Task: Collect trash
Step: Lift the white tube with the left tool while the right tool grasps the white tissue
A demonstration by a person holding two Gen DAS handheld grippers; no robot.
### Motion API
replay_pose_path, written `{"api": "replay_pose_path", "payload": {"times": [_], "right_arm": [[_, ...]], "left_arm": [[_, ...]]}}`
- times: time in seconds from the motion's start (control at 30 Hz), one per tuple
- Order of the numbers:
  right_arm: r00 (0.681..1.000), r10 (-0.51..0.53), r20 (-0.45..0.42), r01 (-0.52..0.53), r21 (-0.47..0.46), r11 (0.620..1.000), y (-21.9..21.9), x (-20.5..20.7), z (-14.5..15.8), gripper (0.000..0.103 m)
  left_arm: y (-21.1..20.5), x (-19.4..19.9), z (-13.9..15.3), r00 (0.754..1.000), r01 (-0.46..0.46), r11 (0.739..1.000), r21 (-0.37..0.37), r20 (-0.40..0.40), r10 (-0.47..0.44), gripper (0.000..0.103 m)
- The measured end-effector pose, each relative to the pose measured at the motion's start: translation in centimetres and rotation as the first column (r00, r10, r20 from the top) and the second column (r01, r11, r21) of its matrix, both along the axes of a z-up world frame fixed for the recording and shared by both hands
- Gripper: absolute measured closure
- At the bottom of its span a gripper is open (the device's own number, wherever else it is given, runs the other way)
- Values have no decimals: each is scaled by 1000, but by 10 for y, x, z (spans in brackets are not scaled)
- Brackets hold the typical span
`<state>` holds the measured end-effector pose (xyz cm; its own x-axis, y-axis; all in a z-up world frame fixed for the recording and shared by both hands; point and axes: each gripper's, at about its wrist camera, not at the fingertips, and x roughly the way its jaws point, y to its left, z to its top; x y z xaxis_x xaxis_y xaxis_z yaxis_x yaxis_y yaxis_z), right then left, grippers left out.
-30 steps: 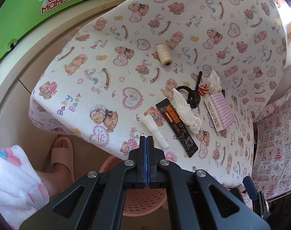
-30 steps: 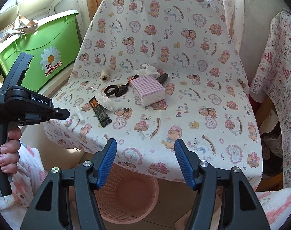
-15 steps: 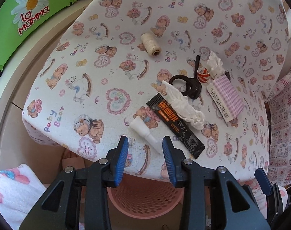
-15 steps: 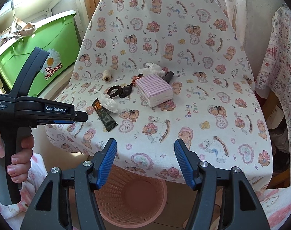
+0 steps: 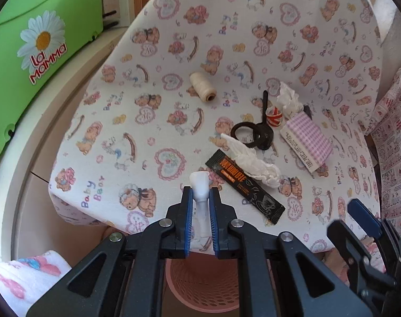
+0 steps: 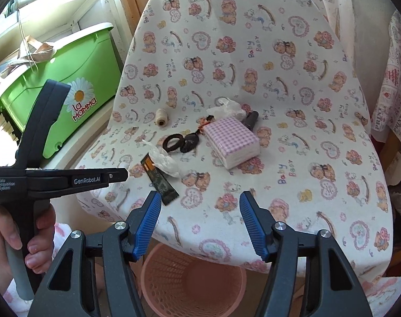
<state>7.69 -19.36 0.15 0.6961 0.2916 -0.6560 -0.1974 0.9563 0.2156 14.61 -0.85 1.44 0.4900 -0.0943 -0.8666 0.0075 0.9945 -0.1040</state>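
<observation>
On the bear-print chair seat (image 5: 152,121) lie a small white plastic tube (image 5: 199,182), a black sachet wrapper (image 5: 245,182) and a crumpled white tissue (image 5: 255,165). My left gripper (image 5: 200,192) is closing at the seat's front edge, and its blue pads press on the tube's thin end. A pink mesh basket (image 5: 200,282) stands on the floor right below. My right gripper (image 6: 197,198) hovers over the front edge above the basket (image 6: 192,285). Its jaws are closing slightly with nothing between them. The sachet (image 6: 162,185) lies just beyond its left finger.
Further back on the seat are black scissors (image 5: 255,132), a cream thread spool (image 5: 203,87), a pink checked tissue pack (image 5: 306,140) and another tissue wad (image 5: 288,100). A green plastic box (image 5: 28,52) stands on a shelf to the left. A patterned cloth (image 6: 395,84) hangs on the right.
The left gripper was shut and empty, then opened, moved over the seat's front edge and closed on the white tube. The right gripper drifted closer to the seat and narrowed a little.
</observation>
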Motion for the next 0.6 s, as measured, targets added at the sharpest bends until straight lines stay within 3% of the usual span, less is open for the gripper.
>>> {"api": "replay_pose_path", "payload": {"times": [0.1,0.3,0.47,0.53,0.6], "right_arm": [[1000,25,-9,-25,-8,1000,15,23,-1,51],[995,90,-53,-90,0,996,48,70,-11,56],[986,105,-128,-104,14,995,60,90,-28,79],[983,114,-143,-108,48,993,58,91,-31,97],[986,116,-123,-108,64,992,54,85,-28,100]], "left_arm": [[1,-9,15,998,31,1000,-5,48,-30,92],[15,-12,21,998,33,999,-31,55,-31,92],[19,-23,23,996,38,999,-31,78,-35,92],[18,-27,26,995,39,999,-36,89,-36,92],[16,-31,32,994,41,998,-52,102,-36,92]]}}
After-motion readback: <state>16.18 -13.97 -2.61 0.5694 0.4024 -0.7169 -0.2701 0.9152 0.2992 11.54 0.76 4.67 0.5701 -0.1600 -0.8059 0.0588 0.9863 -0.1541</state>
